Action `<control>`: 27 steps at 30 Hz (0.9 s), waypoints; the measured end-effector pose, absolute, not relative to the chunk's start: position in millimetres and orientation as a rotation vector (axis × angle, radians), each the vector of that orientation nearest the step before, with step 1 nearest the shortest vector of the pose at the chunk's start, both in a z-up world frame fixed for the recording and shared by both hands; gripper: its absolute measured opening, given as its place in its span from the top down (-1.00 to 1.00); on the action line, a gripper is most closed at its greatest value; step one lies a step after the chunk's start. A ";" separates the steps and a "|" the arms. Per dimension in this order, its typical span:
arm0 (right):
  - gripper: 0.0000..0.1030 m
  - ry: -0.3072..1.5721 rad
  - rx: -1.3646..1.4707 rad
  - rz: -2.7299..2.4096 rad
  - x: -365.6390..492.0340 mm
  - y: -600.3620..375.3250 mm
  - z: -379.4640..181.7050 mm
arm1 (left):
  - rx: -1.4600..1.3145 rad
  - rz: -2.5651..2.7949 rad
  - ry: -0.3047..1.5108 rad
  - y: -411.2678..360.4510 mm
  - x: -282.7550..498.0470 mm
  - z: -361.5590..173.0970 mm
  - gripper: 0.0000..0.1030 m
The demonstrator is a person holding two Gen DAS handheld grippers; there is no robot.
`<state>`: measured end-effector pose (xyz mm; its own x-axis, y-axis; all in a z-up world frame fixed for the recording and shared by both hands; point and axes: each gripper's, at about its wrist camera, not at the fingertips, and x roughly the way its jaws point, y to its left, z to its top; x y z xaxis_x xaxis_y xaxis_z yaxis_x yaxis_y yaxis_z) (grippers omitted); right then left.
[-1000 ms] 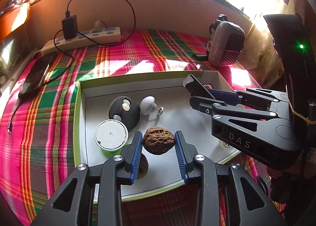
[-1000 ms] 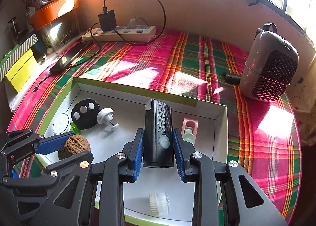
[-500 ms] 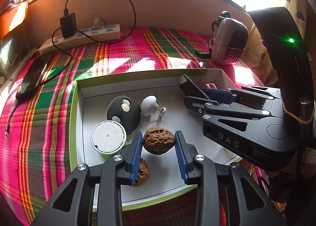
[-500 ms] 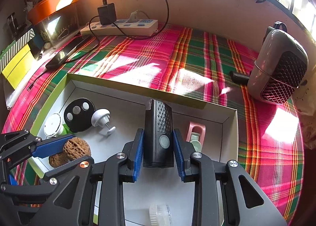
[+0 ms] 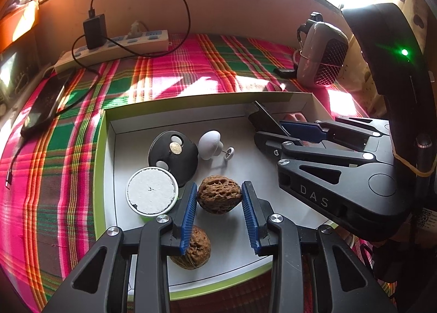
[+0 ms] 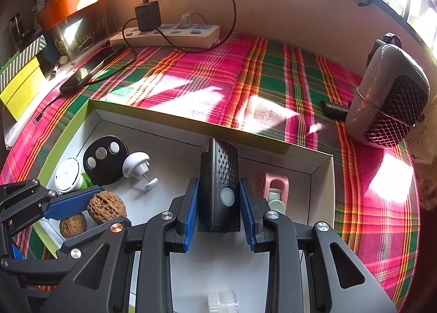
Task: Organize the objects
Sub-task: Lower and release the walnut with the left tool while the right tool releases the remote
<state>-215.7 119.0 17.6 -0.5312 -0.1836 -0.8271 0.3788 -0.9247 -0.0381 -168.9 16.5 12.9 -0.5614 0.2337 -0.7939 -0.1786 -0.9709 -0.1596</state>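
Both grippers reach side by side, tilted steeply down, over a white box (image 6: 326, 168) on a plaid cloth (image 6: 273, 78). The left gripper (image 5: 219, 198) is clamped on a walnut (image 5: 219, 194), its long axis crosswise between the pads, held above the box floor over a second walnut (image 5: 195, 251). The right gripper (image 6: 219, 210) pinches a black device (image 6: 219, 184) by its long sides, its long axis running along the fingers, button face up, the far end pointing at the box's far wall.
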 end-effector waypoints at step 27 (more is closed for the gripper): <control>0.41 0.303 1.299 -2.495 -218.2 118.1 16.0 | -1.334 2.582 -0.092 16.3 -169.6 11.7 0.39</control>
<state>-218.2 118.1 16.0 -0.5404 -0.1752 -0.8230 0.3672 -0.9291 -0.0434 -169.6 16.3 11.7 -0.5577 0.2344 -0.7963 -0.1772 -0.9708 -0.1617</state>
